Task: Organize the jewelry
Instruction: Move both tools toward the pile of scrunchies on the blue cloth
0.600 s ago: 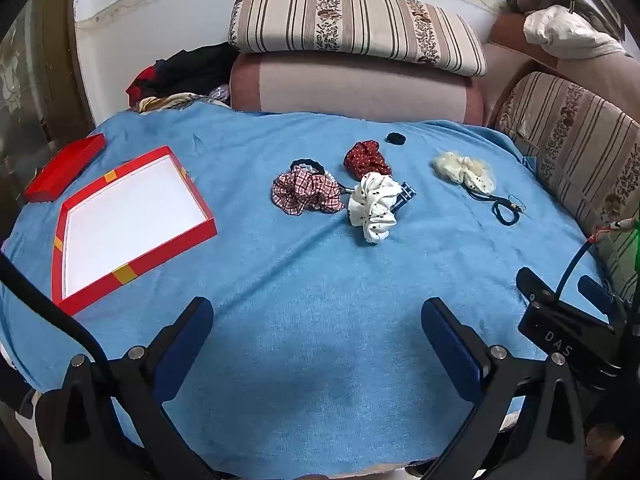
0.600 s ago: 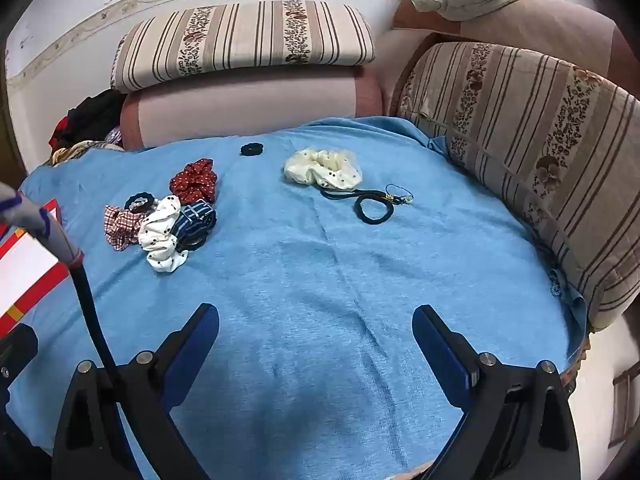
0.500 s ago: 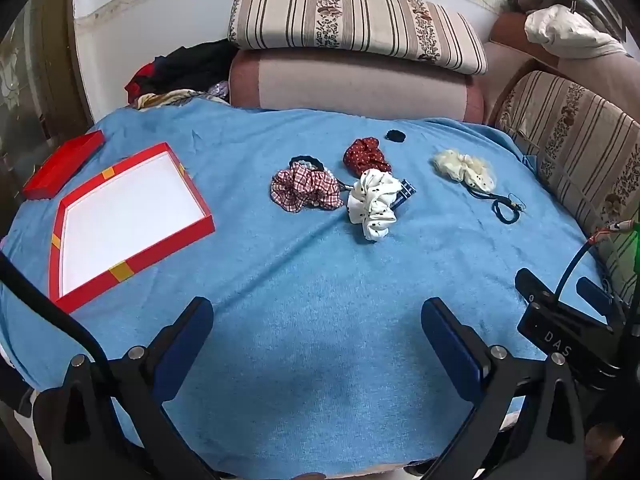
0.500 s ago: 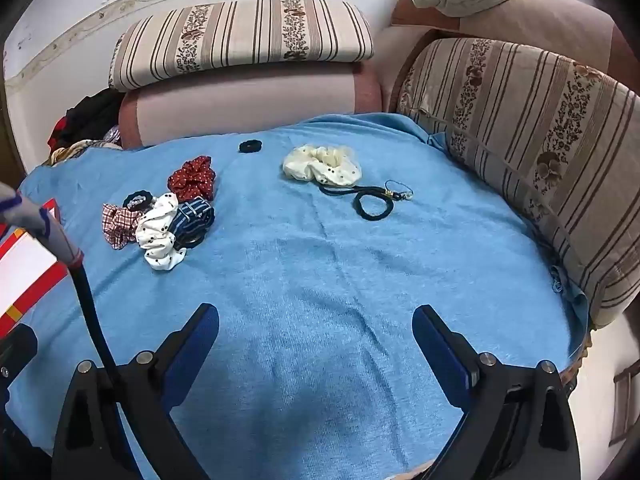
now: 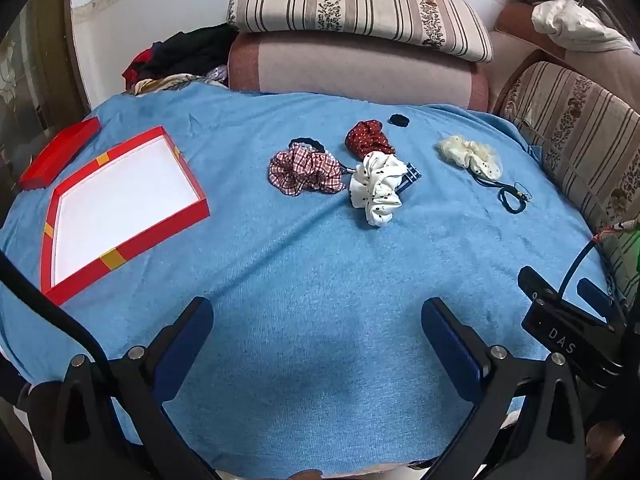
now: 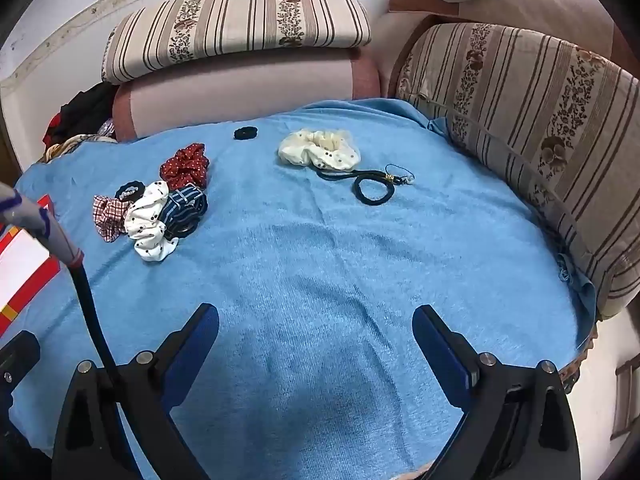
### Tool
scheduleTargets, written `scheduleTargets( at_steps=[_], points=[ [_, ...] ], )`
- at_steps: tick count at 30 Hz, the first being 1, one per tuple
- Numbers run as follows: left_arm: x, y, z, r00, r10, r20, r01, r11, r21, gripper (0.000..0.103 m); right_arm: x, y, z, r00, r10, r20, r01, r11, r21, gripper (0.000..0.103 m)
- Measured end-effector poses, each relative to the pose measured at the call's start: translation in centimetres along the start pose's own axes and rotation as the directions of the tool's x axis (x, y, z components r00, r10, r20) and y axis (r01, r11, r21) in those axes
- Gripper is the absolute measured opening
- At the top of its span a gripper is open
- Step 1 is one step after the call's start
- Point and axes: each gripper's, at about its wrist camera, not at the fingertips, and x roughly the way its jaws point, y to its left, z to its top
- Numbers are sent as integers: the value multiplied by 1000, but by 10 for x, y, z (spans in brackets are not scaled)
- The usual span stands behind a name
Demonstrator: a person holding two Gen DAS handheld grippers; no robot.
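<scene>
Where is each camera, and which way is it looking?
Left wrist: on the left hand-held gripper, looking across the blue cloth at the red tray and scrunchies; its open fingers show.
Right wrist: on the right hand-held gripper, facing the scrunchies and striped cushions; open fingers show.
Shared: cloth, scrunchies.

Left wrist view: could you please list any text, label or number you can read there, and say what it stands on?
"DAS": white letters on the black body of the right claw, seen at the lower right of the left wrist view.
No other text is readable; the red cardboard tray shows only plain yellow patches.
</scene>
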Motion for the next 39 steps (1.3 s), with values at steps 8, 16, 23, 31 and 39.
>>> scheduleTargets(
  at_steps=[8, 16, 23, 31, 39],
  points=[
    [1, 1, -2, 1000, 1, -13, -1, 1000, -5, 103, 1, 0, 0, 1000, 0, -5, 0, 1000, 2, 99],
    [-1, -1, -2, 1000, -6, -11, 6, 1000, 0, 103, -7, -3, 0, 1000, -5, 5, 5, 1000, 6, 99],
    [-12, -10, -10, 999, -37, -5, 37, 999, 14, 103, -16, -12, -2, 1000, -22, 16, 22, 1000, 20, 99],
    [-31, -15, -16, 999, -46, 0, 46, 999, 17, 103, -33, -23, -3, 999, -40, 37, 39, 998, 40, 99],
    [-54, -27, -47, 998, -60, -25, 62, 995, 76, 103, -56, -25, -1, 995, -50, 81, 47, 998, 43, 99]
  ],
)
